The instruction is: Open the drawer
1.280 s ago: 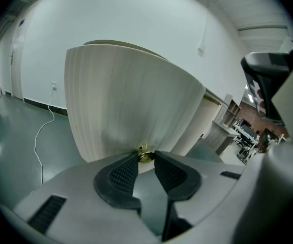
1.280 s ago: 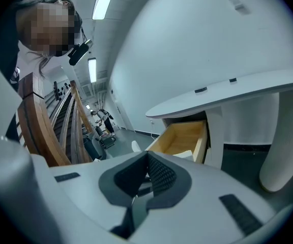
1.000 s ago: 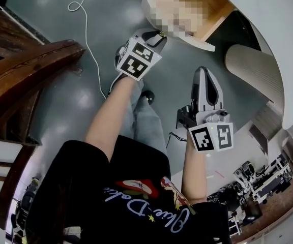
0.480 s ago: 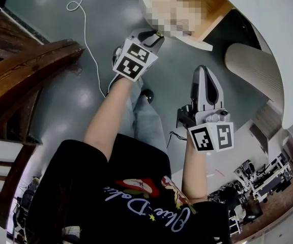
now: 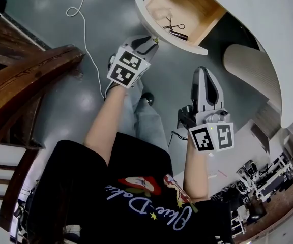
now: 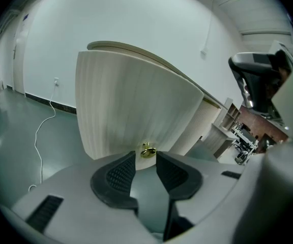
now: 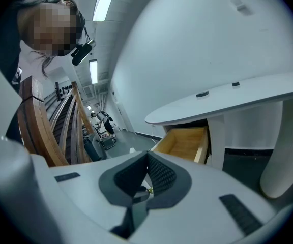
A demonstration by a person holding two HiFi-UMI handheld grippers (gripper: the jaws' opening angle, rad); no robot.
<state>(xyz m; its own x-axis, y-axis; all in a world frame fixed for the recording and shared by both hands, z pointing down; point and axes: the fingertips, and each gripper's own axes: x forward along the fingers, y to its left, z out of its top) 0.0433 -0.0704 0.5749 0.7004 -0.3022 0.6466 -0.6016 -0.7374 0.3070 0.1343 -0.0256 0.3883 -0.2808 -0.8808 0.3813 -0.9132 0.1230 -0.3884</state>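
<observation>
The light wooden drawer [image 5: 159,30] stands pulled out from under the white curved desk [image 5: 271,29], with a small wire item [image 5: 173,24] and a dark tube [image 5: 179,35] inside. My left gripper [image 5: 151,39] is at the drawer's ribbed front panel [image 6: 131,111]. Its jaws are opening, and the small brass knob [image 6: 147,150] sits just past the fingertips with a gap on both sides. My right gripper [image 5: 203,71] hangs lower right of the drawer, shut on nothing. In the right gripper view the open drawer [image 7: 187,141] lies ahead of that gripper [image 7: 147,159].
A dark wooden stair rail [image 5: 29,70] curves along the left. A white cable [image 5: 84,29] trails over the grey floor. A ribbed desk leg [image 5: 248,70] stands right of the drawer. The person's legs are below the grippers.
The left gripper stays at the drawer front while the picture shifts a little. The right gripper has not moved.
</observation>
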